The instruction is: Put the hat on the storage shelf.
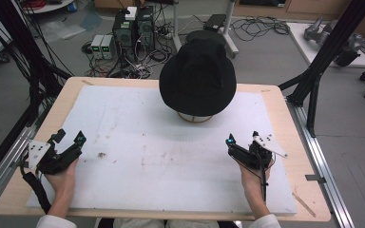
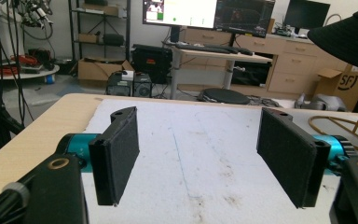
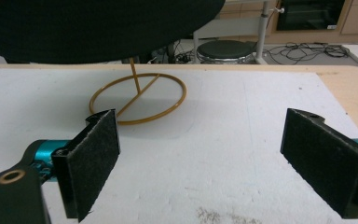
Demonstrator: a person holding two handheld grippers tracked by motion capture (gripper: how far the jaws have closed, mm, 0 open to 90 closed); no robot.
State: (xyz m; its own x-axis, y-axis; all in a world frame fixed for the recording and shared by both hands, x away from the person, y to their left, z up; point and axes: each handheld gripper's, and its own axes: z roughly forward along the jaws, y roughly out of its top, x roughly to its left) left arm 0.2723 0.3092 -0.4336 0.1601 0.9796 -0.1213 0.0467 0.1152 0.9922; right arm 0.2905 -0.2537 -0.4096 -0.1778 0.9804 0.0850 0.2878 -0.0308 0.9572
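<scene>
The black fabric bucket hat (image 1: pixel 197 76) sits on a thin brass-coloured wire stand with a ring base (image 3: pixel 137 98), at the far middle of the white foam sheet (image 1: pixel 161 156) covering the light wooden table (image 1: pixel 59 102). My left gripper (image 1: pixel 71 149) rests near the left edge, its jaws spread wide with nothing between them. My right gripper (image 1: pixel 240 149) lies near the right edge, jaws likewise wide and empty, well apart from the hat.
</scene>
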